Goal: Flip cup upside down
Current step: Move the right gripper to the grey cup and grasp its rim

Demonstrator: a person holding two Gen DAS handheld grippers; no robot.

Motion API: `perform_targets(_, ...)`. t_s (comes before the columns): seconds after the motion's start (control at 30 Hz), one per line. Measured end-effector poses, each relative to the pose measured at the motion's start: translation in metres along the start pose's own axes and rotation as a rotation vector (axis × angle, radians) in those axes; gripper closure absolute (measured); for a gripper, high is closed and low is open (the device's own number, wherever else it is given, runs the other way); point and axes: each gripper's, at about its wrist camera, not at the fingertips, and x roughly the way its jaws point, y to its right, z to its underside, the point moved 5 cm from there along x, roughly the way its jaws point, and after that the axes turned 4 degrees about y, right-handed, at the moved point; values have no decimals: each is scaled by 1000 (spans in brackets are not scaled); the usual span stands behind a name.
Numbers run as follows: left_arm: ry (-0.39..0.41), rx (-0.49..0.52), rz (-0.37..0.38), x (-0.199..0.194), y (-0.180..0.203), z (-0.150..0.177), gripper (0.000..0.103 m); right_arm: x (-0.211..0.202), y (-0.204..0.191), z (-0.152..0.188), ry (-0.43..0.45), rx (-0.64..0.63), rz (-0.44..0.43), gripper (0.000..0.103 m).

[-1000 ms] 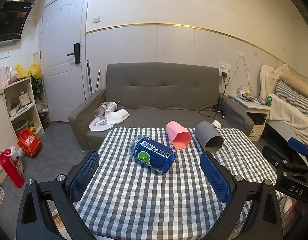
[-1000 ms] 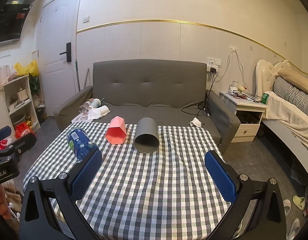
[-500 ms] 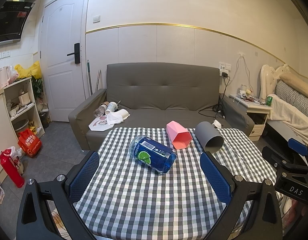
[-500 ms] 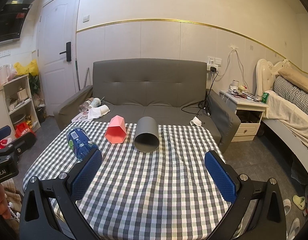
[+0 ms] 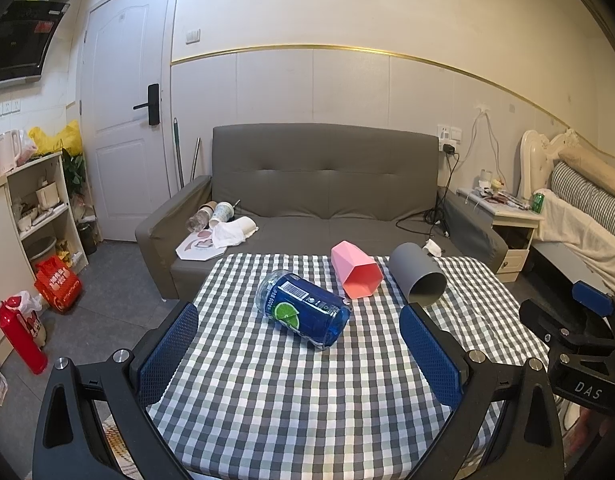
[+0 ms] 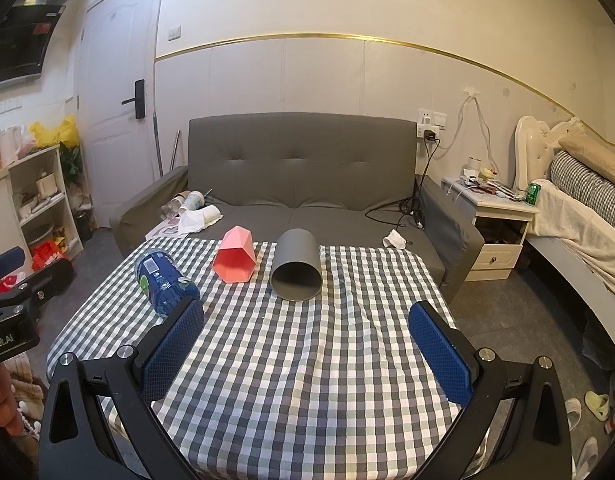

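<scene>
Three cups lie on their sides on the checkered table [image 5: 291,400]: a blue cup with a lime label [image 5: 303,310], a pink faceted cup [image 5: 357,274] and a grey cup [image 5: 417,278], mouths towards me. In the right wrist view they are the blue cup [image 6: 165,282], the pink cup [image 6: 235,260] and the grey cup [image 6: 296,270]. My left gripper [image 5: 303,350] is open and empty, just short of the blue cup. My right gripper [image 6: 307,344] is open and empty, short of the grey cup.
A grey sofa [image 5: 323,200] with paper cups and cloths stands behind the table. A shelf unit [image 5: 39,216] and red bags are at the left. A nightstand [image 6: 495,216] and a bed are at the right. The table [image 6: 307,360] is bare near me.
</scene>
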Motion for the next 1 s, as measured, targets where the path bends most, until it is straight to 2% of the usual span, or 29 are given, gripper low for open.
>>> perform_targets(0.2,-13,19,-12,12,1,0,0,7,-2,0,-45,-2,-5,0)
perform_targets(0.4,-73,20,-25,46,0,3,0,33,0,-8,-91,8,-5,0)
perform_targets(0.73,-155,10,-51,113,-5,1,0,142,2,-25,-214,44,-9,0)
perform_targets(1.0,-173,35,-62,156,1,-4,0,233,1,-21,-344,25,-19,0)
